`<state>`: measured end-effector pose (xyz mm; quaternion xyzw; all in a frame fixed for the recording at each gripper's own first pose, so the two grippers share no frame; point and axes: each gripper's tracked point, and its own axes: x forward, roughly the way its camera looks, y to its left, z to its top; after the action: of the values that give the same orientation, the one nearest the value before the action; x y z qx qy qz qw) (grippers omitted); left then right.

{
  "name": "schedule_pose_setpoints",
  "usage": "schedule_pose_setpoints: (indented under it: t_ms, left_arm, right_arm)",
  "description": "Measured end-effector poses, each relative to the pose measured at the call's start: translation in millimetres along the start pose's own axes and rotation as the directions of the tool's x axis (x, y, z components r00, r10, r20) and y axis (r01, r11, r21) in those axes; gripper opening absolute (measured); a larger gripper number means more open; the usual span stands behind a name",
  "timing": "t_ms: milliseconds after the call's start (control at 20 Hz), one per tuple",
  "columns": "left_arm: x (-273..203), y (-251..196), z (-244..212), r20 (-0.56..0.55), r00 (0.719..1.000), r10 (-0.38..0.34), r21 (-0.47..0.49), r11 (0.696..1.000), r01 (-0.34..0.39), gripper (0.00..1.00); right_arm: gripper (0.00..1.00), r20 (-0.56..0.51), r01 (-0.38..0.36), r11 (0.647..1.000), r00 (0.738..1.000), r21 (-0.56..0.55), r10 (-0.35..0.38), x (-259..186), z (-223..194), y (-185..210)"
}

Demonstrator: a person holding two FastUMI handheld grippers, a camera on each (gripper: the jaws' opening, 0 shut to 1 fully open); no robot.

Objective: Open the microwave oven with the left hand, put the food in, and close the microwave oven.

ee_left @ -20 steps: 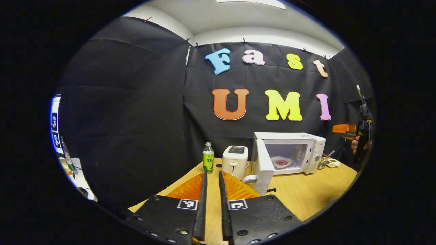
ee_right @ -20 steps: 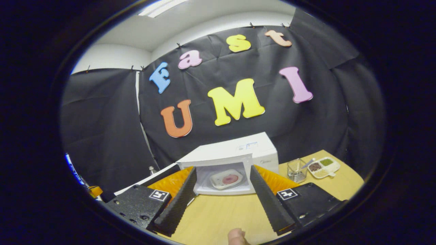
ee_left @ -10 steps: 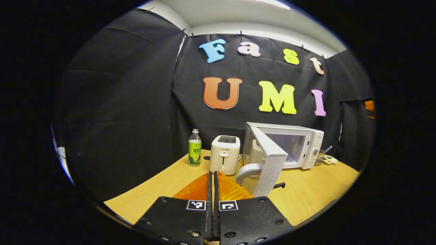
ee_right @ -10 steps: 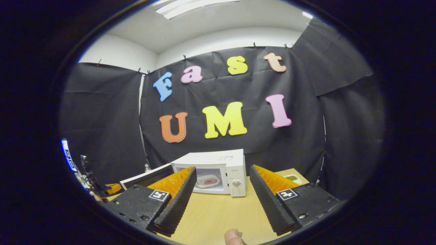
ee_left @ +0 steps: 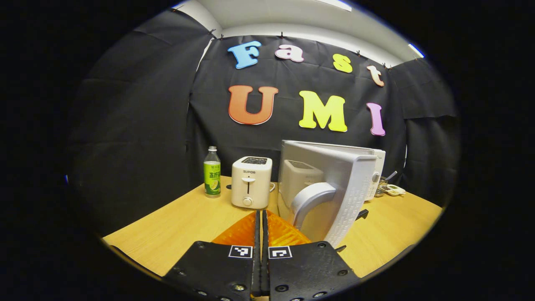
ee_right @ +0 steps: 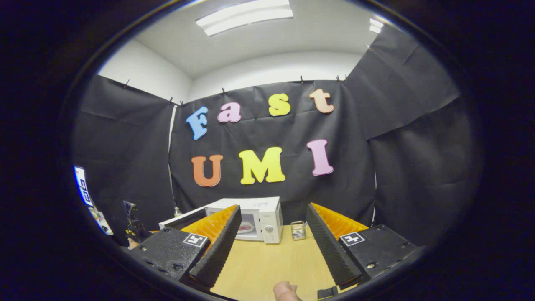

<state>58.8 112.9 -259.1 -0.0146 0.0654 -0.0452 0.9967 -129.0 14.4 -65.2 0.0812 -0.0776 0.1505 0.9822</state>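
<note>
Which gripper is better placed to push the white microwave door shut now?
Left. The left gripper, fingers together, sits right beside the half-open white microwave door and its grey curved handle. The right gripper is open and well back from the white microwave oven.

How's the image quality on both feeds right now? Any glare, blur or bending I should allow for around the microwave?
Left gripper view: sharp and evenly lit, the microwave door looms large and its edges bow from the fisheye; no glare. Right gripper view: the ceiling light is blown out white, the microwave is small, partly behind the right gripper, and the plate inside reads only faintly.
</note>
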Motion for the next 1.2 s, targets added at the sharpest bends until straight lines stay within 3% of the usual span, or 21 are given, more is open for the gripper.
schedule_pose_setpoints:
  t_ms: [50, 100, 150, 450, 500, 550, 650, 1200]
  left_arm:
    - [0.8, -13.8, 1.9, 0.005, 1.0, -0.017, 0.006, 1.0, 0.017, 0.0]
    - [2.0, -29.1, 4.9, 0.011, 0.999, -0.043, 0.008, 0.999, 0.043, 0.12]
    - [3.8, -44.7, 7.9, 0.018, 0.998, -0.067, 0.01, 0.998, 0.067, 0.0]
    - [38.0, -131.6, 10.1, 0.017, 0.983, -0.185, 0.018, 0.983, 0.184, 0.0]
    - [46.4, -145.9, 8.6, 0.014, 0.979, -0.205, 0.011, 0.979, 0.205, 0.12]
    - [53.0, -160.1, 5.6, 0.003, 0.975, -0.223, 0.003, 0.975, 0.223, 0.0]
    - [64.9, -184.4, -0.4, -0.015, 0.968, -0.252, 0.008, 0.968, 0.252, 0.0]
    - [158.9, -272.1, -7.2, -0.043, 0.955, -0.294, -0.031, 0.956, 0.293, 0.0]
  right_arm:
    - [0.99, 0.006, 0.004, 1.0, 1.0, -0.007, -0.004, -8.4, 1.9, -5.4]
    - [0.99, 0.009, 0.002, 1.0, 1.0, -0.015, -0.001, -16.3, 3.4, -9.7]
    - [1.0, 0.013, 0.003, 1.0, 1.0, -0.016, -0.003, -22.4, 5.4, -14.1]
    - [0.99, 0.019, 0.02, 1.0, 1.0, -0.015, -0.02, -39.7, 4.2, -47.1]
    - [1.0, 0.014, 0.027, 1.0, 1.0, -0.01, -0.027, -38.4, 1.4, -53.2]
    - [0.99, 0.0, 0.031, 1.0, 1.0, -0.003, -0.031, -37.9, -4.0, -59.5]
    - [1.0, -0.014, 0.042, 0.999, 0.999, 0.023, -0.042, -36.6, -8.7, -69.8]
    - [1.0, -0.073, 0.055, 0.996, 0.996, 0.075, -0.049, 0.7, -40.9, -92.1]
